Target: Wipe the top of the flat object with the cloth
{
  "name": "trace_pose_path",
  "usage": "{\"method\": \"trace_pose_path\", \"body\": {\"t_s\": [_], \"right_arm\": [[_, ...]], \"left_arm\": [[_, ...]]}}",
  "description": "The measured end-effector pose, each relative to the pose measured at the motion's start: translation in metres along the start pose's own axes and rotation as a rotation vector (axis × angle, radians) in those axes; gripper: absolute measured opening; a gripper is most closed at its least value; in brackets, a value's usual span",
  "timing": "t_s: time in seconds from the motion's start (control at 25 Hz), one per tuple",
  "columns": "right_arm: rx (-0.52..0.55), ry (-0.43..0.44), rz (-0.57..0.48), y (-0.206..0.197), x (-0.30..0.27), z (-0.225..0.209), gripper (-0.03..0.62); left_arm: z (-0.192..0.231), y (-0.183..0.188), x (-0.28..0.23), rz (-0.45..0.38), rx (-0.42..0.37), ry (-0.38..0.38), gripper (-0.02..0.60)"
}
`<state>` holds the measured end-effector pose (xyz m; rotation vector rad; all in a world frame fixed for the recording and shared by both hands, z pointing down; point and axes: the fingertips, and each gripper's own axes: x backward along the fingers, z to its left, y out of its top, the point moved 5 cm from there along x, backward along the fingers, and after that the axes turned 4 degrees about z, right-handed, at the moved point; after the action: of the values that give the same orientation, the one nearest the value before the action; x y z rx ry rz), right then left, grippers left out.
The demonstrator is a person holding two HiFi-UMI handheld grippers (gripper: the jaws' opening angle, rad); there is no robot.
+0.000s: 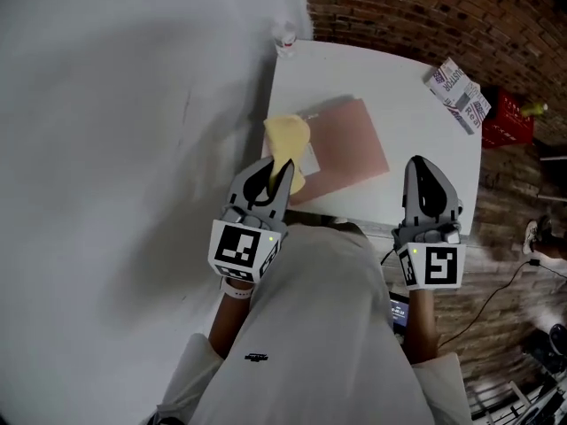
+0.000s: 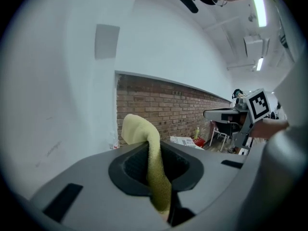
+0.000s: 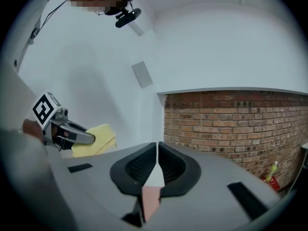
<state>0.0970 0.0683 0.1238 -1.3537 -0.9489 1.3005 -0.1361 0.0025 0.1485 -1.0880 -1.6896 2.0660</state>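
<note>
The pink flat object [image 1: 345,144] lies on the white table [image 1: 390,87], towards its left side. The yellow cloth [image 1: 288,144] is bunched over the object's near left corner. The left gripper [image 1: 270,180] has its jaws clamped on a narrow fold of that cloth. The right gripper [image 1: 423,180] hangs by the table's near edge, jaws closed on nothing. With nothing pinning the flat object, I'd worry it slides under the wipe, or the thin pinch slips.

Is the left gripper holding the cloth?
Yes. The left gripper is shut on the yellow cloth, pinched between its jaws.
</note>
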Motion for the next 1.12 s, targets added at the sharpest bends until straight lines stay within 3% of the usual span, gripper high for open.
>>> {"method": "trace_pose_path", "body": {"t_s": [0.16,0.32,0.56,0.8,1.12], "right_arm": [[0.056,-0.034,-0.01,0.001,0.016,-0.001,0.002],[0.115,-0.065,0.051,-0.004,0.023,-0.005,-0.011],[0.11,-0.067,0.102,-0.015,0.02,0.002,-0.011],[0.106,-0.026,0.069,-0.007,0.01,0.001,-0.011],[0.089,-0.04,0.084,-0.012,0.016,-0.005,-0.011]], "left_arm": [[-0.001,0.003,-0.005,-0.039,-0.003,-0.026,0.058],[-0.006,0.002,-0.018,-0.051,-0.021,-0.071,0.06],[-0.003,0.013,-0.019,-0.073,0.03,-0.08,0.058],[-0.014,0.017,-0.024,-0.077,0.024,-0.111,0.06],[-0.019,0.012,-0.024,-0.049,0.027,-0.125,0.06]]}}
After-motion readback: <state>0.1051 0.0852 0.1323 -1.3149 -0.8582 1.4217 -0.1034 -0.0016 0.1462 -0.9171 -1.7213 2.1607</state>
